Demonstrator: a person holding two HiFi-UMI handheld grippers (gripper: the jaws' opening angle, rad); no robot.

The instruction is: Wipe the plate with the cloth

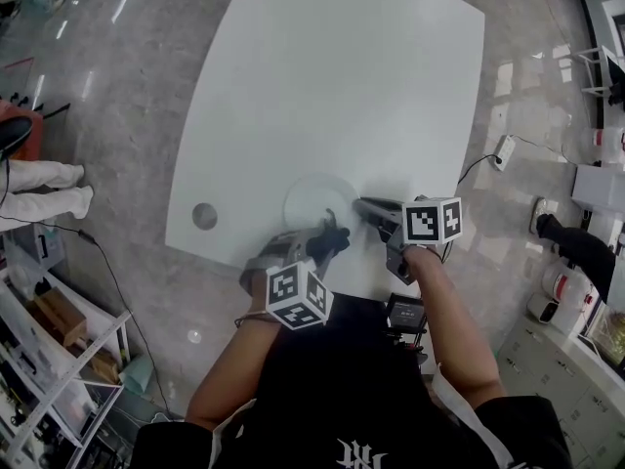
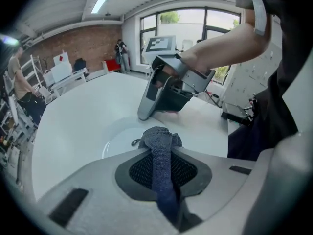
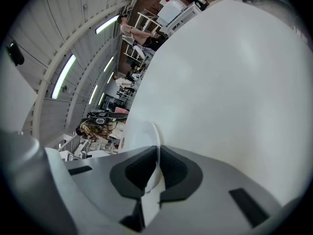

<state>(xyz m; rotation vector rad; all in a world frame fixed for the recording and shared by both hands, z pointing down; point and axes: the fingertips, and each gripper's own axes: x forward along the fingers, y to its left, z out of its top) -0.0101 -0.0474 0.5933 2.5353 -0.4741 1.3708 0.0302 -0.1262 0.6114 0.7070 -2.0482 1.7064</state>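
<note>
A clear-white plate (image 1: 307, 195) lies near the front edge of the white table (image 1: 332, 76). My right gripper (image 1: 363, 206) is shut on the plate's right rim; in the right gripper view the thin rim (image 3: 146, 137) runs between the dark pads, with my right gripper (image 3: 157, 154) closed on it. My left gripper (image 1: 335, 231) is shut on a dark blue-grey knitted cloth (image 1: 331, 239) at the plate's near edge. In the left gripper view the cloth (image 2: 161, 138) bunches out past the jaws over the plate (image 2: 120, 140), and the right gripper (image 2: 145, 112) stands just beyond.
A small round grey disc (image 1: 204, 216) sits on the table to the left of the plate. The table's front edge (image 1: 225, 255) runs close under both grippers. Shelving (image 1: 59, 340) stands on the floor at the left, a power strip (image 1: 504, 150) at the right.
</note>
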